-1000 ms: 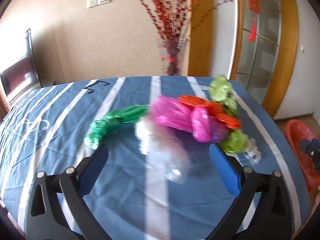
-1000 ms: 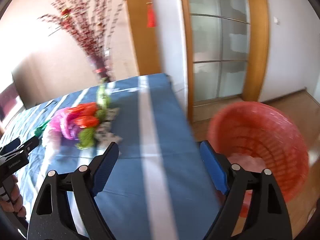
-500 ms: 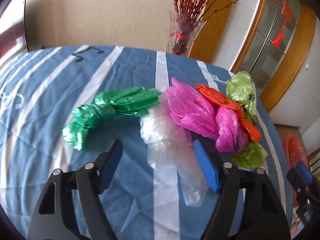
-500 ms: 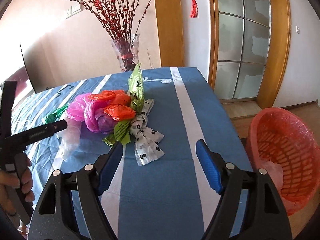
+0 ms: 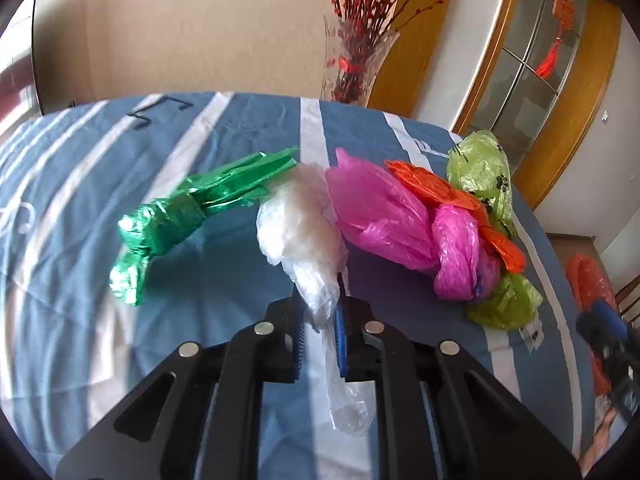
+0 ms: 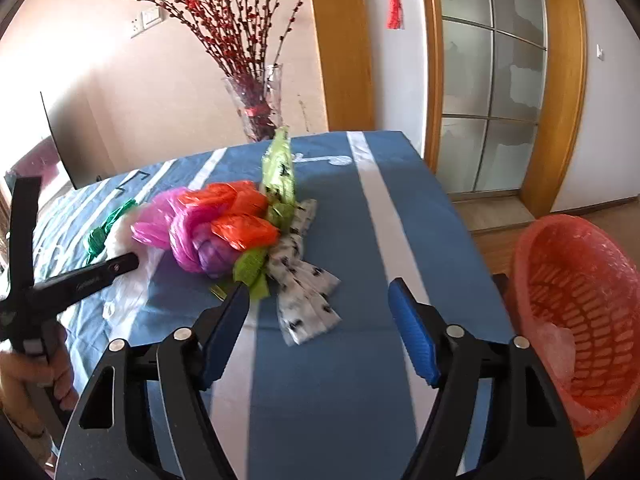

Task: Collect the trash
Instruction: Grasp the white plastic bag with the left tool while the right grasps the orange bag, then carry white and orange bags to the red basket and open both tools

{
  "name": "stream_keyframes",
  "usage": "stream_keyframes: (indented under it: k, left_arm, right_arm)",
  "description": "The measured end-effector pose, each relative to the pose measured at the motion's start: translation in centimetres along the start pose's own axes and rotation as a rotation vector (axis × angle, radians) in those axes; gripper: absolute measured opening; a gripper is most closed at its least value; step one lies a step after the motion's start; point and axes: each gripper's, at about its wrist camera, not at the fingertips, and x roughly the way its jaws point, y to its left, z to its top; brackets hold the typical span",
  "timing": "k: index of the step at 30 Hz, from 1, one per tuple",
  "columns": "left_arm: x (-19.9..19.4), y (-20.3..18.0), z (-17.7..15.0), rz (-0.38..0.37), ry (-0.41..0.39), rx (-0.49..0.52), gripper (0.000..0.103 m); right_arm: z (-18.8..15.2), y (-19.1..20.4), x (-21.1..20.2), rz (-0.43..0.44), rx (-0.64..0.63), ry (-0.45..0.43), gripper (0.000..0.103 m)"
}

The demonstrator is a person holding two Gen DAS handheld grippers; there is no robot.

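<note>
My left gripper (image 5: 320,308) is closing its jaws, and the blue pads pinch the near tail of a clear plastic bag (image 5: 300,224) on the blue striped tablecloth (image 5: 80,280). A knotted green bag (image 5: 172,220) lies to its left. To its right sit a pink bag (image 5: 380,216), an orange bag (image 5: 432,188) and a light green bag (image 5: 480,168). My right gripper (image 6: 318,290) hovers over the cloth with its jaws closing and nothing pressed between them. A white spotted bag (image 6: 308,312) lies just beyond its fingertips.
A red plastic basket (image 6: 576,300) stands on the floor off the table's right edge, with a clear bag inside. A glass vase of red branches (image 6: 260,108) stands behind the table's far edge. A hand (image 6: 60,384) holds the left gripper's handle at the left.
The left gripper moved down to the clear bag and its jaws went from wide apart to pinched on it. The right gripper swung from the basket toward the bag pile and narrowed a little.
</note>
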Motion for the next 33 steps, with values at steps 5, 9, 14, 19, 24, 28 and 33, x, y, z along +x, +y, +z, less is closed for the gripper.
stream_keyframes:
  k: [5, 9, 14, 19, 24, 28, 33]
  left_arm:
    - [-3.2, 1.1, -0.7, 0.016, -0.062, 0.029, 0.014]
    - [-5.4, 1.4, -1.3, 0.005, -0.103, 0.037, 0.014]
    - [-6.7, 1.7, -1.2, -0.021, -0.123, 0.031, 0.014]
    - [-6.8, 1.6, -0.8, -0.050, -0.127, 0.024, 0.014]
    - [-6.9, 1.3, -1.0, -0.056, -0.127, 0.030, 0.014]
    - [-7.1, 1.2, -1.1, -0.062, -0.125, 0.029, 0.014]
    - [-7.8, 0.1, -1.2, -0.079, -0.133, 0.047, 0.014]
  right_arm:
    - [1.5, 1.7, 1.7, 0.058, -0.007, 0.016, 0.049]
    - [3.2, 3.5, 3.9, 0.104, -0.003, 0.037, 0.039]
    - [5.2, 5.4, 7.1, 0.104, -0.014, 0.064, 0.038]
    - [5.5, 6.1, 9.7, 0.109, -0.006, 0.148, 0.038]
    - [4.7, 6.7, 10.3, 0.070, -0.060, 0.172, 0.014]
    - [5.0, 5.6, 8.3, 0.102, -0.020, 0.134, 0.011]
    - [5.2, 4.0, 4.8, 0.115, 0.019, 0.062, 0.011]
